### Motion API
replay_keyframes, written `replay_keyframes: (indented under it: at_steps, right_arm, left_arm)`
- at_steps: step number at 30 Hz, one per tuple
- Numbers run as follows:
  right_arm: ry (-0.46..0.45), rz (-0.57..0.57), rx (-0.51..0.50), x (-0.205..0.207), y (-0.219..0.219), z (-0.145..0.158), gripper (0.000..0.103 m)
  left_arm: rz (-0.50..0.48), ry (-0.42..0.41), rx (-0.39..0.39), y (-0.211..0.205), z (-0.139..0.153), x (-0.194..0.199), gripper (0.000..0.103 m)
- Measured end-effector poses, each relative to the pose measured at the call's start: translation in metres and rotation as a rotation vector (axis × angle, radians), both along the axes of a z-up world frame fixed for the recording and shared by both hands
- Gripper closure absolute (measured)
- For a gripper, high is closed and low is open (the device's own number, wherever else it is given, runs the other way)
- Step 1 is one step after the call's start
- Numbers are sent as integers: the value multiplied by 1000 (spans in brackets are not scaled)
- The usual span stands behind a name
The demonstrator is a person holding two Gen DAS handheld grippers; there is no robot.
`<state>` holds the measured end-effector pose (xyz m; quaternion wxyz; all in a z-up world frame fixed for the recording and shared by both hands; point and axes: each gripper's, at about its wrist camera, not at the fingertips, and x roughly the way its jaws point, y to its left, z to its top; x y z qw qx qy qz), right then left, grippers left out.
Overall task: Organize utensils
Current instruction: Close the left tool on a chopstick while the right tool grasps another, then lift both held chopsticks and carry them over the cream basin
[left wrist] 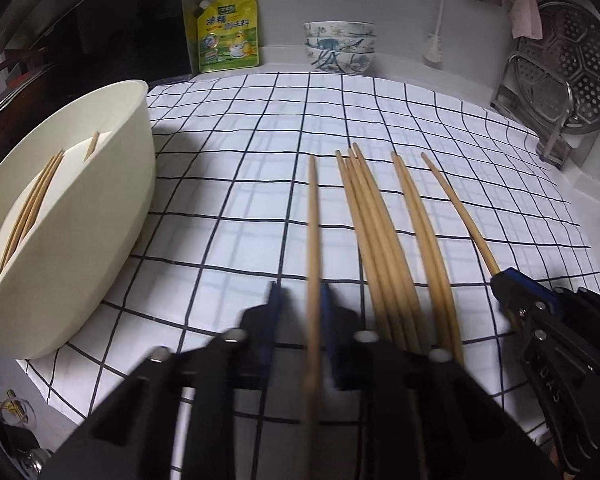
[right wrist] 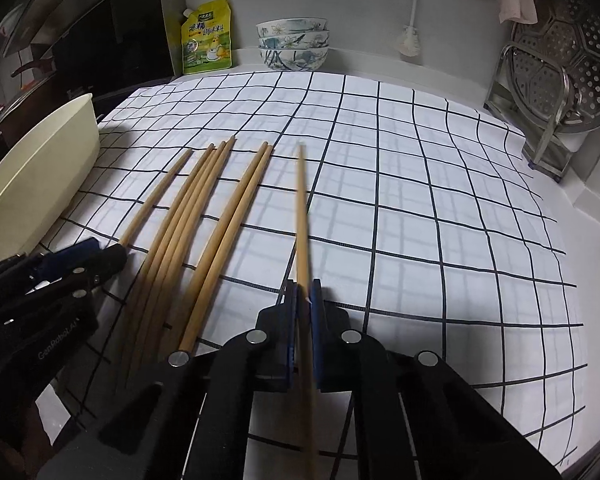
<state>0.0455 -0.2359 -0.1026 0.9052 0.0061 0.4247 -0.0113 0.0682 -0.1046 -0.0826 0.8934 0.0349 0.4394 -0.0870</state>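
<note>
Nearest in the left wrist view, the left hand-held gripper (left wrist: 299,300) has its blue-padded jaws drawn in around a single wooden chopstick (left wrist: 313,216), which runs forward between them; the frame is blurred here, and a narrow gap seems to show on the stick's left side. In the right wrist view, the right hand-held gripper (right wrist: 305,294) is clamped on another chopstick (right wrist: 301,216), its pads pressed against both sides of the shaft. Between the two grippers, six loose chopsticks (left wrist: 374,224) lie on the checked cloth (left wrist: 440,160) that covers the desk: a bunch of four touching one another, and a pair just beside them. At the left edge of the cloth stands a cream utensil holder (left wrist: 112,216), with several chopsticks (left wrist: 32,200) already inside it, behind a partition. Farther back, against the wall, a yellow-green pouch (left wrist: 228,32) stands upright near a stack of patterned bowls (left wrist: 339,46). To the far right a perforated metal steamer plate (left wrist: 572,68) leans in a metal rack.
</note>
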Motion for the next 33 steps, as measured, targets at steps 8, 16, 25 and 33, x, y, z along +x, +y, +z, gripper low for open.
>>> replay_keyframes:
  at_steps: [8,16,25,33]
  right_arm:
    - [-9,-20,119,-5,-14,3,97]
    - [-83,-22,159,-18,-9,27,97]
    - [-198,40,216,-20,43,70,97]
    - [-199,182,221,15,127,91,97]
  left_arm:
    - [-15,-4,-18,5,7,-9,96]
    - [-12,-92,-41,24,42,-24,96]
    - [34,-204,-73,76,82,-32,96]
    - [148,-265,-81,156,100,-20,96]
